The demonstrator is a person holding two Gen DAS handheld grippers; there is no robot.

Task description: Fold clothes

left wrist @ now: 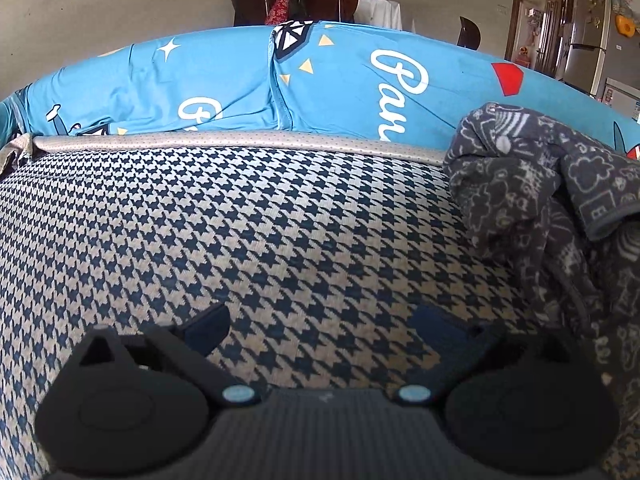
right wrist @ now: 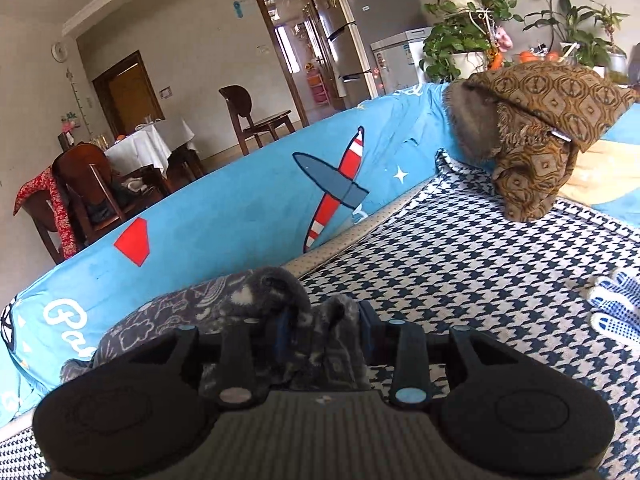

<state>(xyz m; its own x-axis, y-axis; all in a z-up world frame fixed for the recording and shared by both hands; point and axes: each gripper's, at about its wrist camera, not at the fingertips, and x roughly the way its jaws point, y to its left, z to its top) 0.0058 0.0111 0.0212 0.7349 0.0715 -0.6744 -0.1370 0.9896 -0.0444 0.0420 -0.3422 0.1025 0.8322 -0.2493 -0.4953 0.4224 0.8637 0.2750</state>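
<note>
Grey garment (right wrist: 320,344) between right claw (right wrist: 324,328) fingers

Home, living-dining room: houndstooth-covered sofa (right wrist: 480,264), cloth-draped dining table (right wrist: 148,144) with wooden chairs (right wrist: 252,120) upper left, refrigerator (right wrist: 344,40) top centre, potted plants (right wrist: 460,20) upper right.

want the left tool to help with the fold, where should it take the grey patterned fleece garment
Probably the loose hemmed flap hanging at the near right of the crumpled grey patterned fleece garment. Come in from the left, low over the houndstooth cover: that edge is thin and free, the rest is bunched.
</note>
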